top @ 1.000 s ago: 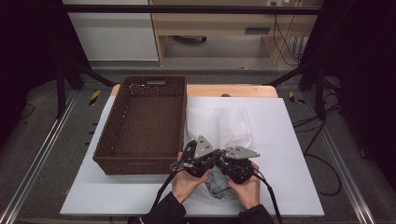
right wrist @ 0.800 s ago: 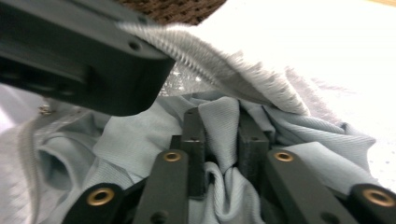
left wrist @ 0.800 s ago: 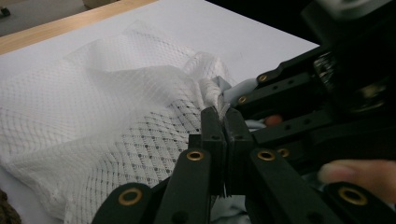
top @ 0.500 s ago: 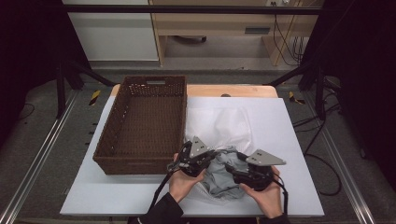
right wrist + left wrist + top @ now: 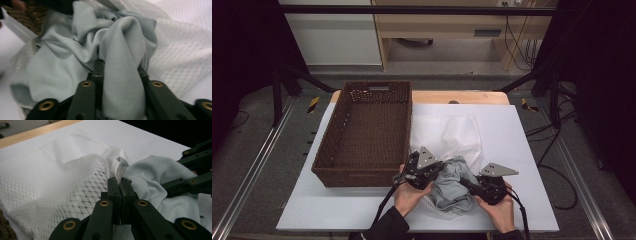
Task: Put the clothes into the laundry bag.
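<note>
White worktop (image 5: 522, 150) under us, left tongs (image 5: 119, 182) clenched on the mesh bag (image 5: 50, 177) edge, right tongs (image 5: 117, 72), just closing, clamp the limp, light grey cloth (image 5: 75, 55) by a thick fold.

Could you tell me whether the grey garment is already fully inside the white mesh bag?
Not yet: the grey garment bunches largely outside the white mesh bag, crumpled at its near edge; the right gripper has a fold between its jaws.
</note>
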The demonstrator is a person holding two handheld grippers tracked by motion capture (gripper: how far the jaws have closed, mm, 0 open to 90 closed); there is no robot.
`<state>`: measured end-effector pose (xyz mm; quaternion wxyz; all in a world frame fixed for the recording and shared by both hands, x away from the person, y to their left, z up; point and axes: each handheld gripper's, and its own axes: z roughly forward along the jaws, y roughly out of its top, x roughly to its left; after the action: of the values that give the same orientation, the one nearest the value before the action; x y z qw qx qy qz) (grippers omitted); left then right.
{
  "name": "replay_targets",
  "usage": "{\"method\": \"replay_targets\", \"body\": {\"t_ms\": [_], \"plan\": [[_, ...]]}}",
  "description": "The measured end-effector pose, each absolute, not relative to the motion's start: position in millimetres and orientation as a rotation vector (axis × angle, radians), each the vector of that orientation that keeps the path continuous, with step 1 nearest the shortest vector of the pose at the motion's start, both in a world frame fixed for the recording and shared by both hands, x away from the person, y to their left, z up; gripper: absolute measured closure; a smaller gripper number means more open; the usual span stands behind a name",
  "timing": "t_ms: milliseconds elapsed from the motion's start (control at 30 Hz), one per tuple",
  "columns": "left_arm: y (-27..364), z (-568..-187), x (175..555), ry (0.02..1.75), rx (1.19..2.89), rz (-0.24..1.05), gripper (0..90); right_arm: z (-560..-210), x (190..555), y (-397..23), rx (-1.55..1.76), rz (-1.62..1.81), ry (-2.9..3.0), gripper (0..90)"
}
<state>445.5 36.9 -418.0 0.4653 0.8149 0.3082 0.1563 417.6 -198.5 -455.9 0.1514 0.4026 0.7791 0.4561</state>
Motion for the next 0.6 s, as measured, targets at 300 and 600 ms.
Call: {"method": "replay_targets", "body": {"t_ms": [300,600], "plan": [[34,-402,440,0.721,1.978,0.389,88.8,-434,402,-159,0.912,1.335,2.324,77.7],[29,-397,432,0.670,1.999,0.403,89.0,-453,441,-140,1.109,1.219,2.271,77.7]]}}
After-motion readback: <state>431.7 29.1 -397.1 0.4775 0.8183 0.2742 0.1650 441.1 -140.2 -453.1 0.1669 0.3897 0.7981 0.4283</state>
